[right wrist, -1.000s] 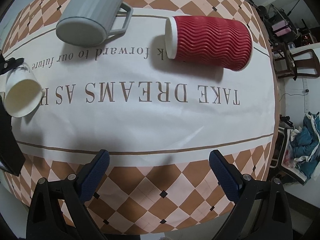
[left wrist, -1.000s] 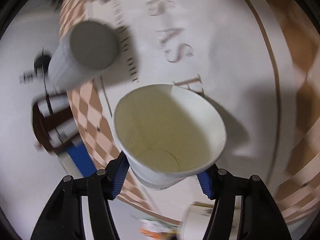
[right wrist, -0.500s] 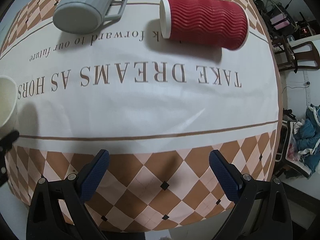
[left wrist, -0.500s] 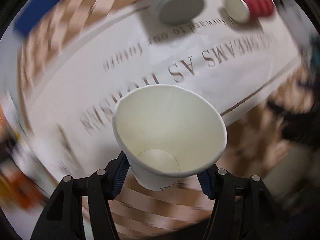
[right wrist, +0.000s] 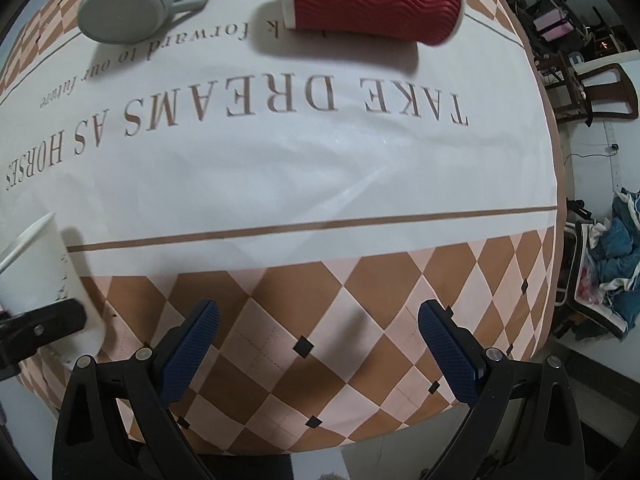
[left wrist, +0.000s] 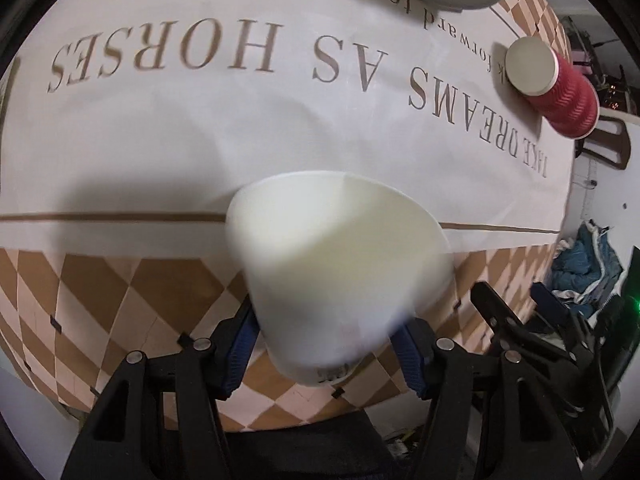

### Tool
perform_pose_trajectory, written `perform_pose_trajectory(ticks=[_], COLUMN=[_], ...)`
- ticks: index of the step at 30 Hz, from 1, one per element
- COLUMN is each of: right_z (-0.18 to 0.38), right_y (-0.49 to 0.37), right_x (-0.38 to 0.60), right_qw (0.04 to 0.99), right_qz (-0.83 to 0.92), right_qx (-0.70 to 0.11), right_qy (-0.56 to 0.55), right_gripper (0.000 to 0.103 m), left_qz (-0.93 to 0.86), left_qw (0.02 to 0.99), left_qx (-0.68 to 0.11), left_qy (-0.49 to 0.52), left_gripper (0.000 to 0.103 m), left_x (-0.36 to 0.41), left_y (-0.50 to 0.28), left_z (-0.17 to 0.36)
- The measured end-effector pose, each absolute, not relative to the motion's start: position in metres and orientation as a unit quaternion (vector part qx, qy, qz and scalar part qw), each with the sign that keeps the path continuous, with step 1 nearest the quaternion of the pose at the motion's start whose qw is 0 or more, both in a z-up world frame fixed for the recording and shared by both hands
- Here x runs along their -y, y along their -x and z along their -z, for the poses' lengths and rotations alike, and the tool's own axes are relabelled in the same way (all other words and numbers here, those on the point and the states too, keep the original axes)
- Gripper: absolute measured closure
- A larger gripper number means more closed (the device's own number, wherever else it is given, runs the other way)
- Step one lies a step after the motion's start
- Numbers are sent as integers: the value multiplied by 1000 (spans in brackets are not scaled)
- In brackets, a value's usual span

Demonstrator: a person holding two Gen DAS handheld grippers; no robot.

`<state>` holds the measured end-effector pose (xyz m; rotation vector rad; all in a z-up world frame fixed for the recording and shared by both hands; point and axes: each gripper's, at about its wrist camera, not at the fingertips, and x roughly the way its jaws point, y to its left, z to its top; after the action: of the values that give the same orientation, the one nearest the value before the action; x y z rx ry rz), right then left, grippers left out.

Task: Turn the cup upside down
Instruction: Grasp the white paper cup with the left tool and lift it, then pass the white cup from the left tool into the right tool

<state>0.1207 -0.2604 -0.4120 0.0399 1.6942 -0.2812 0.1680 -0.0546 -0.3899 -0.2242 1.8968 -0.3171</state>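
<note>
table (right wrist: 320,184): printed cloth | chair (right wrist: 592,88): dark wood | floor: pale

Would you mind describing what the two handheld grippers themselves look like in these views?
Both look alike. The left gripper and the right gripper each have two angular matte black plastic fingers, fastened with round silver screws. Each finger ends in a dark blue pad with a fine mesh-like texture. No cables, labels or sleeves are visible on either one.
</note>
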Motion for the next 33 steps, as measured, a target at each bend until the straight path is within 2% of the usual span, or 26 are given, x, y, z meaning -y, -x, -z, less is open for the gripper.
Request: perform_pose_trajectory(ticks=[3,5,7,8,11,15,18,21,24,26,30,33], right_z=[414,415,415,416,414,408,393,368,340,330,335,358], right_y=[-118,-116,-115,-115,-116,-119,-123,-129,-135,-134,-112,-77], right_x=[262,265,267,268,269,271,269,257,216,184,116,82], right_qw=[651,650,650,650,651,655,671,710,741,737,670,577], right_qz=[124,125,126,126,125,120,110,66,-13,-69,-194,-274], right_qx=[-748,-749,-749,-749,-749,-745,-733,-701,-656,-628,-540,-431], right_qy=[-17,-19,-21,-22,-24,-28,-32,-5,140,240,470,638], right_gripper=[2,2,2,2,2,2,2,2,2,2,4,25], left_qz=[135,136,133,133,135,142,145,126,61,22,-59,-76], left_qw=[573,578,586,589,596,611,637,689,745,764,752,739], left_qx=[-804,-801,-796,-794,-789,-775,-753,-713,-662,-640,-649,-663], left_qy=[80,76,72,72,71,77,80,36,-59,-80,-103,-91], left_gripper=[44,39,21,19,16,6,4,4,4,4,4,4], left_x=[62,64,64,64,55,53,45,30,6,-13,-55,-76], left_y=[-165,-168,-169,-171,-178,-181,-183,-180,-171,-164,-149,-137], left_z=[393,395,390,390,384,366,339,306,286,282,309,340])
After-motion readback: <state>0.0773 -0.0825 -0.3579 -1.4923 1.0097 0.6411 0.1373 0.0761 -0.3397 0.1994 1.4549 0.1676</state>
